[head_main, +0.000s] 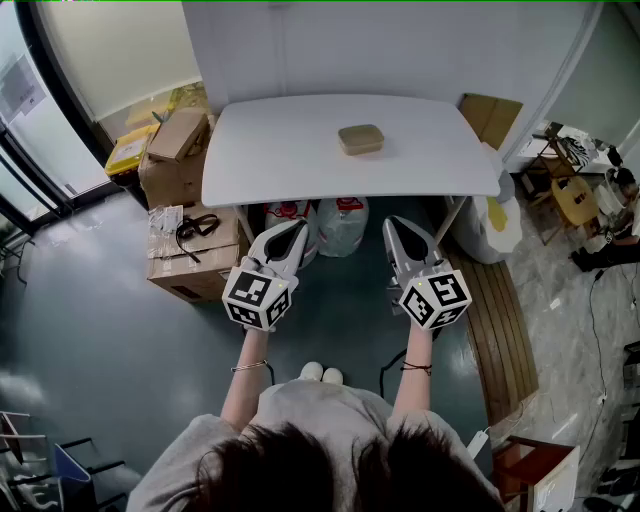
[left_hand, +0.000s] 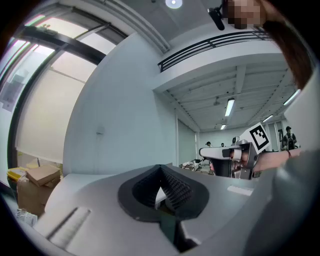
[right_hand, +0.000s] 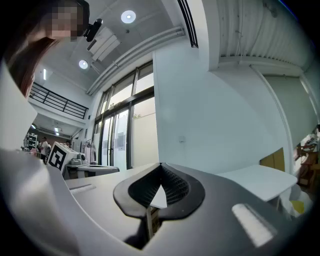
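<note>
The left hand-held gripper (head_main: 296, 232) and the right hand-held gripper (head_main: 393, 226) each have their jaws pressed together on nothing. They are held side by side just short of the white counter's (head_main: 270, 160) near edge. A tan block (head_main: 361, 139) lies mid-counter, well apart from both.

I wear a grey tee (head_main: 320, 425), white shoes (head_main: 322, 374) and a thin band (head_main: 250, 367) on each wrist. My left claw (head_main: 290, 238) and right claw (head_main: 402, 232) are pale grey with black ribbed pads, each capped by a black-and-white marker cube (head_main: 258, 295).
</note>
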